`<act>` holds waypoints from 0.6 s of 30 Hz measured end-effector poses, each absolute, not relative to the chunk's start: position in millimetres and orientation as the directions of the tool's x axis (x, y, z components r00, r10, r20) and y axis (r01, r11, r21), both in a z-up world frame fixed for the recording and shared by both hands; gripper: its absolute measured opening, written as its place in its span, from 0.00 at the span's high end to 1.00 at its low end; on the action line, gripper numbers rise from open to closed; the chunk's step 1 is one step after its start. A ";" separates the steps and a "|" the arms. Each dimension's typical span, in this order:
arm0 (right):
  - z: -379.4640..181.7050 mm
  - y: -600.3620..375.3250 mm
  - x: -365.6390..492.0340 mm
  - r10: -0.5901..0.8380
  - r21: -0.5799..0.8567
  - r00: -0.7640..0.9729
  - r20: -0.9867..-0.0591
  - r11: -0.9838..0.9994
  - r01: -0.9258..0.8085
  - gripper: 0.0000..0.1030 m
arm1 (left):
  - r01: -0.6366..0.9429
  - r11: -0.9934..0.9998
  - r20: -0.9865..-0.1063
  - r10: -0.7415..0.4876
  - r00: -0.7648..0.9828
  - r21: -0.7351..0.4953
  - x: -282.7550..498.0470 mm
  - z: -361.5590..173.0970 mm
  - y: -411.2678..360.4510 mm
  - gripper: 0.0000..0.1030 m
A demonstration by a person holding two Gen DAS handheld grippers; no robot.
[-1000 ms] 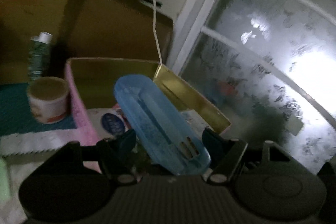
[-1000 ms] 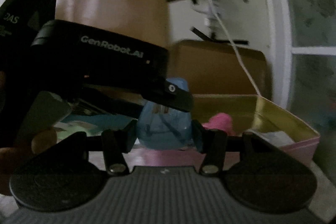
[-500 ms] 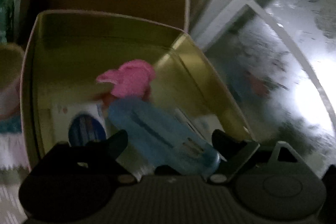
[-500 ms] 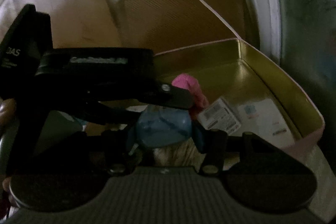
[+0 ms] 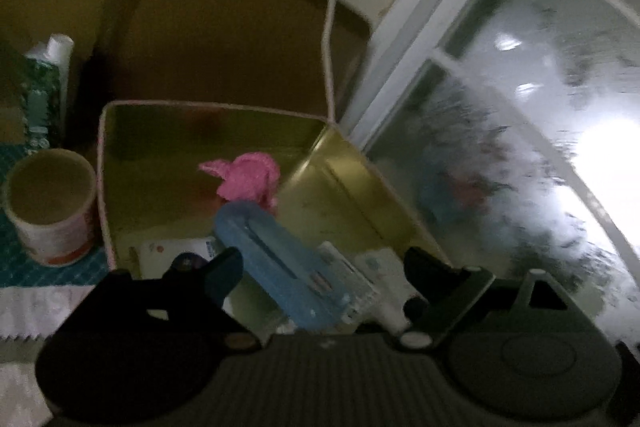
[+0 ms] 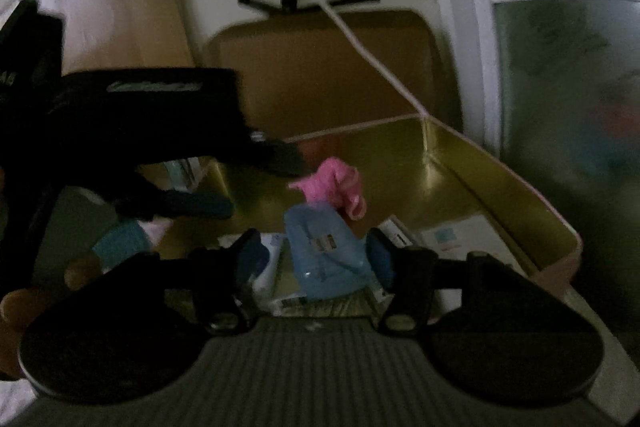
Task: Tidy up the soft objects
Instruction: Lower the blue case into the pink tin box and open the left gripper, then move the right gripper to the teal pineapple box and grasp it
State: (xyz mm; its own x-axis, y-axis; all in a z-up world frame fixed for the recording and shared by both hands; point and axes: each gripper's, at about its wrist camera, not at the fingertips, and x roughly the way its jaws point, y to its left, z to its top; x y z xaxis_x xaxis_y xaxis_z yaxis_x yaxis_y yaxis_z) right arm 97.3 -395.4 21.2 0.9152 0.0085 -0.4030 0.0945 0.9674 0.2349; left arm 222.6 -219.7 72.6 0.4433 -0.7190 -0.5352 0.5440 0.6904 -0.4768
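There is one gold metal box with a pink rim (image 5: pixel 340 187) in the middle. In it there is one long blue plastic case (image 5: pixel 276 259), lying near, and one crumpled pink cloth (image 5: pixel 248 179), a little farther back. There are some white paper packets (image 6: pixel 452 239) on the box floor, at least three, but they are too blurry to count well. On the left there is one round white paper cup (image 5: pixel 52 207). Far left there is one green and white tube (image 5: pixel 44 87). One white cord (image 5: pixel 330 27) hangs down at the far side.
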 end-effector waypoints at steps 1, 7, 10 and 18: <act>23.7 -394.0 88.7 0.000 0.245 0.925 -0.380 0.964 0.101 0.41 | 0.558 0.679 -0.514 -0.730 0.450 -0.477 212.9 75.8 -210.1 0.12; 33.7 -384.8 51.0 -0.061 0.290 0.961 -0.268 0.947 0.141 0.41 | 0.606 0.672 -0.435 -0.739 0.514 -0.426 152.0 74.3 -146.2 0.08; 33.2 -370.4 40.6 -0.038 0.307 0.970 -0.240 0.945 0.113 0.41 | 0.587 0.711 -0.454 -0.702 0.549 -0.388 123.6 57.6 -104.1 0.08; 31.4 -292.0 40.9 0.195 0.248 0.941 -0.278 0.961 -0.126 0.42 | 0.407 0.880 -0.550 -0.472 0.689 -0.244 86.4 13.9 4.8 0.08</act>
State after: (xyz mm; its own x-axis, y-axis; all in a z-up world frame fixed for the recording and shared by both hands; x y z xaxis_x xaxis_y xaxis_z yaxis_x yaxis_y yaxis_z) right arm 40.9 -292.0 31.4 0.9406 0.1950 -0.2779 -0.1259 0.9606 0.2480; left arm 86.4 4.8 13.9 0.6895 -0.4716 -0.5498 0.4071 0.8801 -0.2443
